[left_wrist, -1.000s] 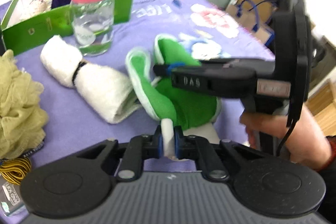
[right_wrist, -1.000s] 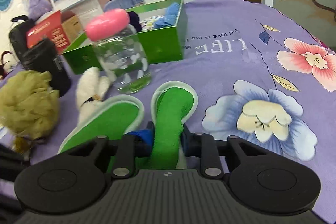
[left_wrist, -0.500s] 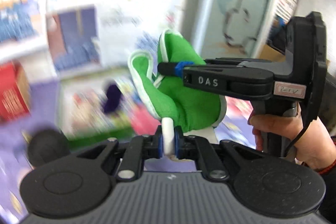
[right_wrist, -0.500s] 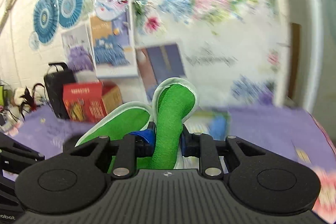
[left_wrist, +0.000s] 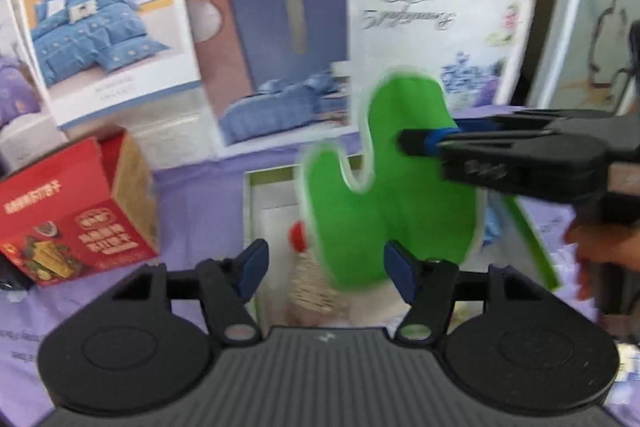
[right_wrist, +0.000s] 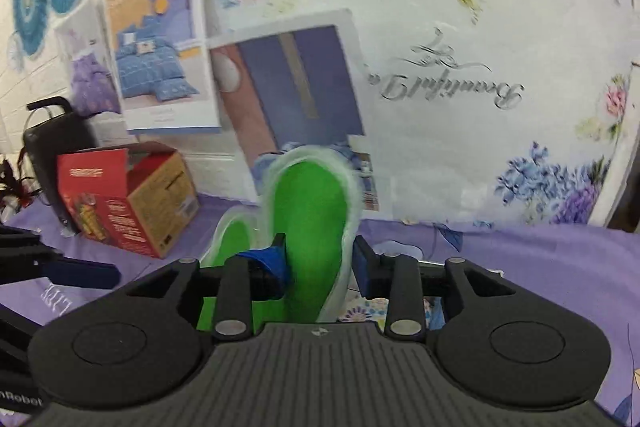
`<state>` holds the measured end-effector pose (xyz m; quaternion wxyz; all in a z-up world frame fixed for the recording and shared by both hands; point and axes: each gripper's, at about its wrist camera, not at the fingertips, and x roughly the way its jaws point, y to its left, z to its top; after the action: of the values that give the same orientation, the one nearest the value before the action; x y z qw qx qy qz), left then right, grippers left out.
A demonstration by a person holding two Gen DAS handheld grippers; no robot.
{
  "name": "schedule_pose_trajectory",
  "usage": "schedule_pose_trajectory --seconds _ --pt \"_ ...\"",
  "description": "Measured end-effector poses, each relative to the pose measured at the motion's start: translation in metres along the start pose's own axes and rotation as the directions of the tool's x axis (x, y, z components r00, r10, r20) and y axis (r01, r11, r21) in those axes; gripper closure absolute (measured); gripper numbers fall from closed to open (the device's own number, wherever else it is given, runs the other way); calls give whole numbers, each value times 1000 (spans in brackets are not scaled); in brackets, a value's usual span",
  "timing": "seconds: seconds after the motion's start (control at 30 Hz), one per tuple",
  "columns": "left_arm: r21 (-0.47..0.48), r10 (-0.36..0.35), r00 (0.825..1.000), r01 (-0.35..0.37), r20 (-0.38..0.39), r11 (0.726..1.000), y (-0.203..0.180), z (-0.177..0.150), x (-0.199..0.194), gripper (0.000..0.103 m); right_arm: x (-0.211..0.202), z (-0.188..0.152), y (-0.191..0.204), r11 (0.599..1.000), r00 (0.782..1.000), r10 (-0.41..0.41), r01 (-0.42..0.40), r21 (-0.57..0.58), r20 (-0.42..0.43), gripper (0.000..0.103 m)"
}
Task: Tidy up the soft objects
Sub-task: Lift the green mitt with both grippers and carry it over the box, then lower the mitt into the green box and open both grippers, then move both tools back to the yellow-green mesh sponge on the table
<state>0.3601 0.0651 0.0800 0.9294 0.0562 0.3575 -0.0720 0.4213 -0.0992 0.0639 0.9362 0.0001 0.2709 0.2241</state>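
Note:
A green plush toy with white trim and two long ears hangs in the air over the green box. My left gripper is open, its jaws wide apart on either side of the toy's lower edge. My right gripper comes in from the right in the left wrist view, across one ear. In the right wrist view the ear stands between the right gripper's pads with a gap on the right side. The box holds a red-and-tan soft item and something blue.
A red cardboard carton stands on the purple floral tablecloth to the left; it also shows in the right wrist view. A black case stands behind it. Bedding posters cover the wall behind the table.
My left gripper has opened and let go of the toy's white edge. My right gripper's jaws have widened around the ear. Both views have tilted down so the box shows below the toy.

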Motion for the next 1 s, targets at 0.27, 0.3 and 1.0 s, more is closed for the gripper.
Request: schedule_pose_trajectory --seconds 0.27,0.3,1.0 --pt "-25 -11 1000 12 24 1000 -5 -2 -2 37 -4 3 -9 998 998 -58 58 4 22 80" --pt "-22 -14 1000 15 27 1000 -7 -2 -4 37 -6 4 -9 998 998 -63 63 3 23 80" --pt "-140 28 985 -4 170 990 2 -72 -140 28 -149 -17 60 983 976 -99 126 -133 194 71"
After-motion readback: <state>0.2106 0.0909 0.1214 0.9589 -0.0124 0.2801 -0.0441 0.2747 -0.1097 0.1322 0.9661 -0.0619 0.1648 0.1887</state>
